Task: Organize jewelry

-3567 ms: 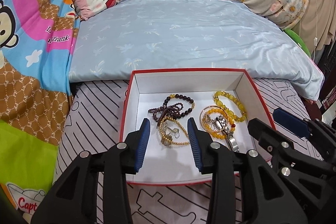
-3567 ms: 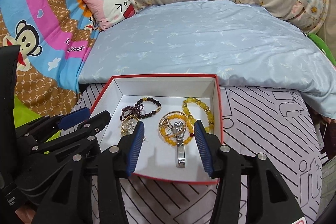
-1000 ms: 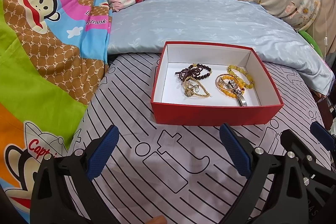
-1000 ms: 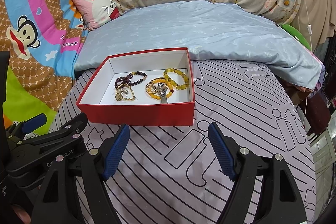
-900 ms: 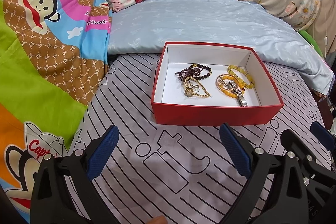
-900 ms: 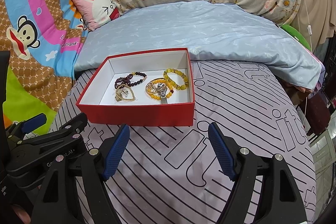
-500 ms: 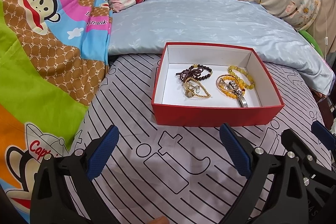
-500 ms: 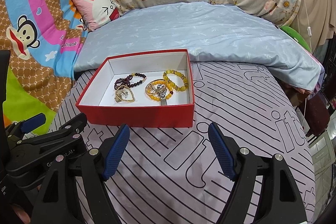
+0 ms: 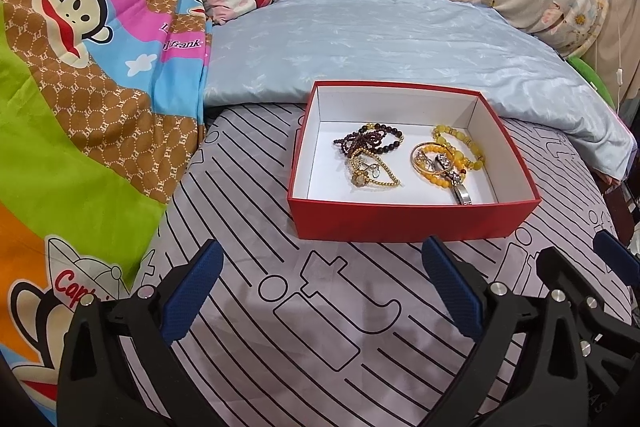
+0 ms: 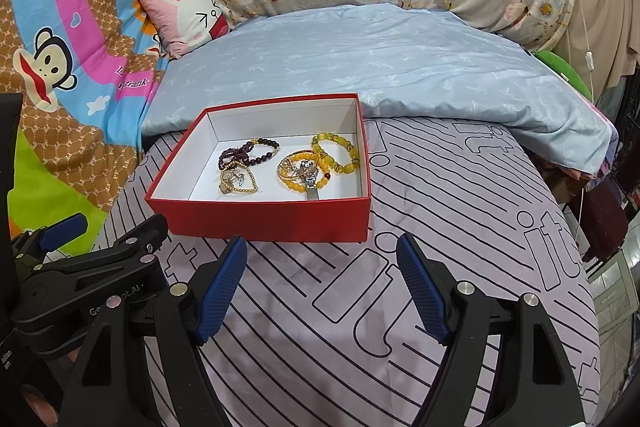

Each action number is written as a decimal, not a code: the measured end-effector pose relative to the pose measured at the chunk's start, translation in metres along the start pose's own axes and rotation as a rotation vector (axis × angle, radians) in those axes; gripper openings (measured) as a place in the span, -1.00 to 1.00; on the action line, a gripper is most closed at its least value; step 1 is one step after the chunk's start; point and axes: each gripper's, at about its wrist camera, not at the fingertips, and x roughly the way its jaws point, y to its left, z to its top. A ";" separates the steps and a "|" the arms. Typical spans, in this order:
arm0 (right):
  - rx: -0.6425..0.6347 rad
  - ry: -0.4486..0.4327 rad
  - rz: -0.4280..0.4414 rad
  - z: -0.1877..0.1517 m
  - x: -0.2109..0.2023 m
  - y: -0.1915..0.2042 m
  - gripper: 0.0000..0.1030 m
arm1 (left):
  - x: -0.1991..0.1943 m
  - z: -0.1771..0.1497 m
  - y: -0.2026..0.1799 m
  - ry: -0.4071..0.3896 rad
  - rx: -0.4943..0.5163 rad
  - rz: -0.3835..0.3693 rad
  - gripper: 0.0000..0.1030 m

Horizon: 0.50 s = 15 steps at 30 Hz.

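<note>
Jewelry: a heap of beaded bracelets, gold chain and a silver watch lies inside the open red cardboard box with white lining (image 9: 412,223), on the striped grey bedsheet (image 9: 320,327).
Left cluster: dark maroon bead bracelet (image 9: 370,142) at the far side, gold bead chain with pendant (image 9: 372,173) just near of it, touching.
Right cluster: yellow bead bracelets (image 9: 460,149) overlap a gold bangle (image 9: 430,157); silver metal watch (image 9: 460,189) runs near-far, its strap end toward the near box wall.
Direction from fingers: box lies far of both grippers, well apart; judged a forward and downward reach over the near wall.
Left gripper (image 9: 324,291): fingers wide, nothing between them; box sits slightly right of its centre line.
Right gripper (image 10: 322,287): fingers wide, empty; box far and to the left, its right wall in line with the gap.
Nearer hand: cannot tell; the two stand about alike from the box.
Judgement: right cluster suits the right gripper, left cluster the left.
</note>
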 end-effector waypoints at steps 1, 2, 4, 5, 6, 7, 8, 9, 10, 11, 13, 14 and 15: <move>0.001 0.001 0.001 0.000 0.000 0.000 0.47 | 0.000 0.000 0.000 -0.003 0.000 0.005 0.89; 0.002 0.000 0.001 0.000 0.000 0.000 0.47 | 0.000 -0.001 -0.001 -0.005 0.000 0.009 0.89; 0.003 0.000 0.002 0.000 0.000 0.000 0.47 | 0.000 -0.001 -0.001 -0.006 -0.003 0.013 0.89; 0.002 0.000 0.002 0.000 0.000 0.000 0.47 | 0.000 -0.001 -0.001 -0.004 -0.003 0.012 0.89; 0.001 -0.001 0.001 0.000 0.000 0.000 0.47 | 0.000 -0.001 -0.001 -0.006 -0.004 0.012 0.89; 0.001 -0.002 0.000 0.000 0.000 0.000 0.47 | 0.000 -0.001 -0.001 -0.007 -0.003 0.011 0.89; 0.001 -0.002 0.000 0.000 0.000 0.000 0.47 | 0.000 -0.001 -0.001 -0.009 -0.002 0.009 0.89; 0.002 0.000 -0.001 0.000 0.001 0.000 0.47 | 0.000 -0.001 -0.002 -0.010 0.001 0.007 0.89; 0.004 0.000 0.000 -0.001 0.001 0.000 0.47 | 0.001 -0.001 -0.002 -0.004 0.002 0.006 0.89; 0.006 0.001 0.000 -0.001 0.001 0.000 0.47 | 0.001 -0.001 -0.002 0.000 -0.001 0.003 0.89; 0.005 -0.001 -0.001 -0.001 0.002 0.000 0.47 | 0.001 -0.001 -0.002 -0.002 -0.004 0.006 0.89; 0.004 0.001 0.000 -0.001 0.002 0.000 0.47 | 0.002 -0.001 -0.002 -0.002 -0.005 0.008 0.89; 0.004 0.002 0.000 -0.001 0.002 0.000 0.47 | 0.002 -0.001 -0.002 -0.002 -0.006 0.008 0.89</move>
